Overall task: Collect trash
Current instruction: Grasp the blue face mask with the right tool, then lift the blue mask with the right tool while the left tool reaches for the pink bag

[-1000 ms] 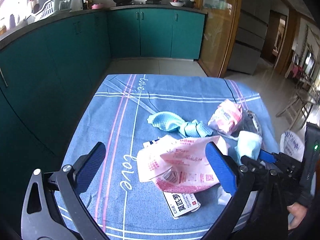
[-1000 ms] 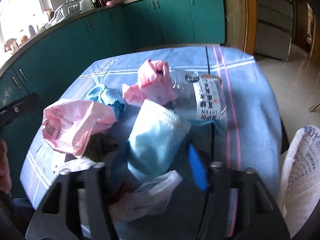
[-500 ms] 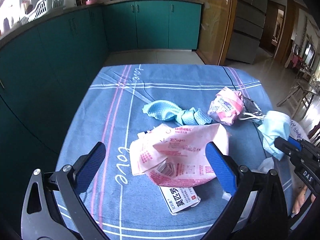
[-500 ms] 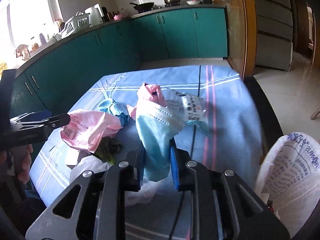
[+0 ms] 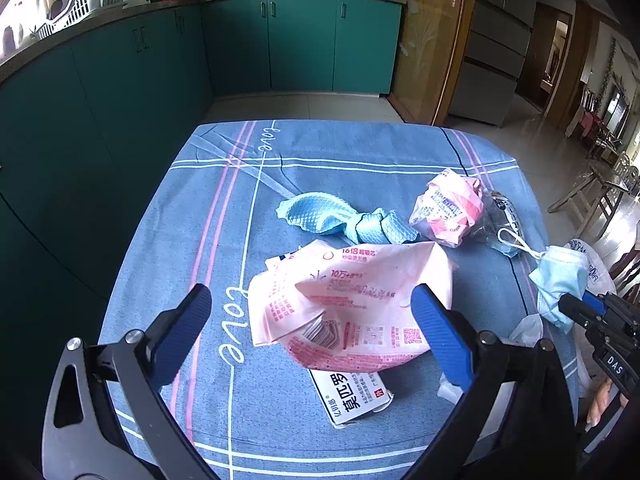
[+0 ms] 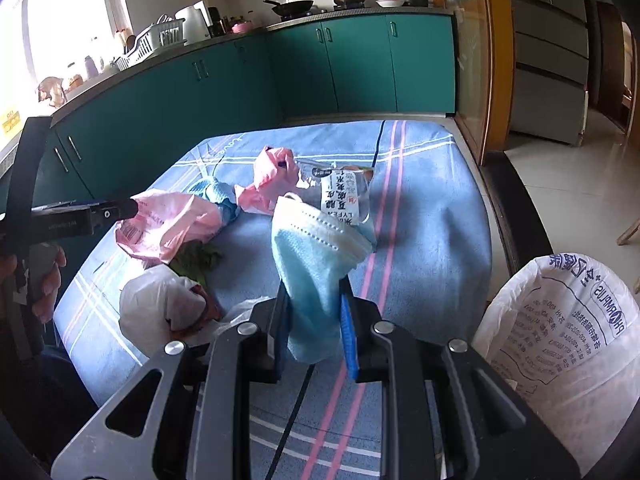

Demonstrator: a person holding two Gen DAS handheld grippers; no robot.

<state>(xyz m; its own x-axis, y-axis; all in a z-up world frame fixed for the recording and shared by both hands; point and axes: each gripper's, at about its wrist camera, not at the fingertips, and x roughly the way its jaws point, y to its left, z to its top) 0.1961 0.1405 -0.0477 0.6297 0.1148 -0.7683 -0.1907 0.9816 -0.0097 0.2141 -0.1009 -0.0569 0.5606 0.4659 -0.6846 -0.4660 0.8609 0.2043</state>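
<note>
Between the right tongs [image 6: 314,322], pinched at its lower fold, a crumpled light-blue disposable face mask [image 6: 316,248]: soft, light; left tongs [image 5: 310,330] spread.

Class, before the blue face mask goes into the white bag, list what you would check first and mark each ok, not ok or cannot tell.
1. Right gripper jaws shut on face mask: ok.
2. Mask lifted off the tablecloth: ok.
3. White bag mouth open: ok.
4. Mask already over the bag: not ok, it hangs left of it.
5. Ear loop free of other trash: cannot tell.
6. Left gripper empty, jaws open: ok.
</note>
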